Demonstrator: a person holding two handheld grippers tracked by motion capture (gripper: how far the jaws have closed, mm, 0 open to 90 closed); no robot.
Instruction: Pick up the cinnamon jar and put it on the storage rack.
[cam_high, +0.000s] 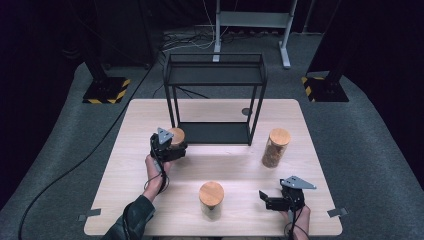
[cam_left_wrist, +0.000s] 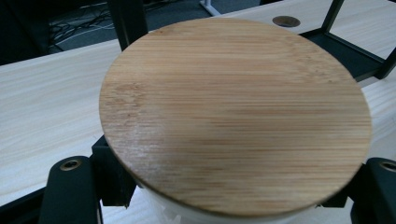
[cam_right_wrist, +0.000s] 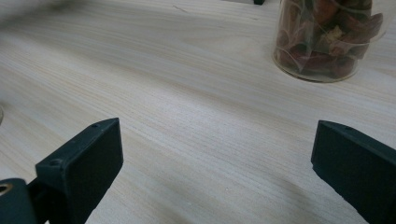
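While the left tool (cam_high: 172, 148) is squeezing the round jar with the flat bamboo lid (cam_left_wrist: 236, 114), the jar could still slip, because its sides look smooth and the two black jaws grip it only just under the lid; if the hand tips, the jar might slide down and bang on the pale wooden tabletop (cam_high: 225, 165); it could also bump a thin leg of the black metal shelf rack (cam_high: 216, 97), since the jar sits right beside the rack's front left corner; a knock like that might push the rack or crack the jar.

The lid is light brown with fine straight lines running across it, and it looks flat and clean; below it a little of the jar's whitish side peeks out; what is inside cannot be seen.

The right tool (cam_high: 274, 198) holds nothing, and its jaws stand wide apart, low over the bare wood near the person's edge; a clear jar of reddish-brown dried bits (cam_right_wrist: 327, 39) stands farther off; another bamboo-lidded jar (cam_high: 211, 199) waits near the front, in the middle.
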